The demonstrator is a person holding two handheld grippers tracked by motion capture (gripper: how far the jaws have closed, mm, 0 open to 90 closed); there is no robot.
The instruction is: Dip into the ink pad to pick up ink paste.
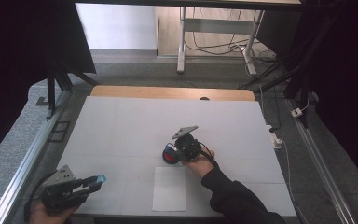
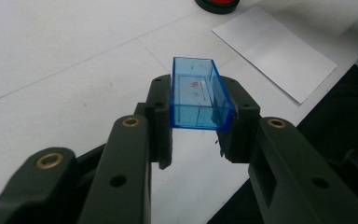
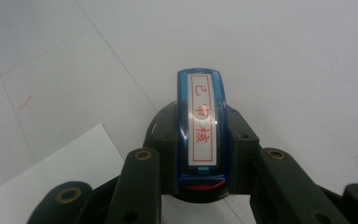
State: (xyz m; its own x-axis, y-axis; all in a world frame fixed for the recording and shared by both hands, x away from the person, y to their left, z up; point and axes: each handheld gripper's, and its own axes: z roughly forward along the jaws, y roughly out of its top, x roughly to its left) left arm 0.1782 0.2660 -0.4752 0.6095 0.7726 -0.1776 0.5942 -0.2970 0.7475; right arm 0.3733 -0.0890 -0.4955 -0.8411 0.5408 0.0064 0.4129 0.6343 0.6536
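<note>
Now | left gripper [image 1: 91, 183]: jaws clenched on clear blue plastic cap [image 2: 198, 94], a hollow rectangular box, long axis along the jaws, over the desk [image 1: 121, 130] near corner | right gripper [image 1: 179, 150]: jaws grasp blue stamp [image 3: 200, 126] with red-lettered white label, standing on round black-and-red ink pad [image 1: 169, 156] | white paper sheet [image 1: 169, 188] flat beside the pad.

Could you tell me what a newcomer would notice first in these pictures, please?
Most striking is the blue stamp clamped in the right gripper at mid-table, over a round red ink pad. Next, the clear blue cap is gripped by the left gripper at the near left corner. A white sheet lies between them.
</note>
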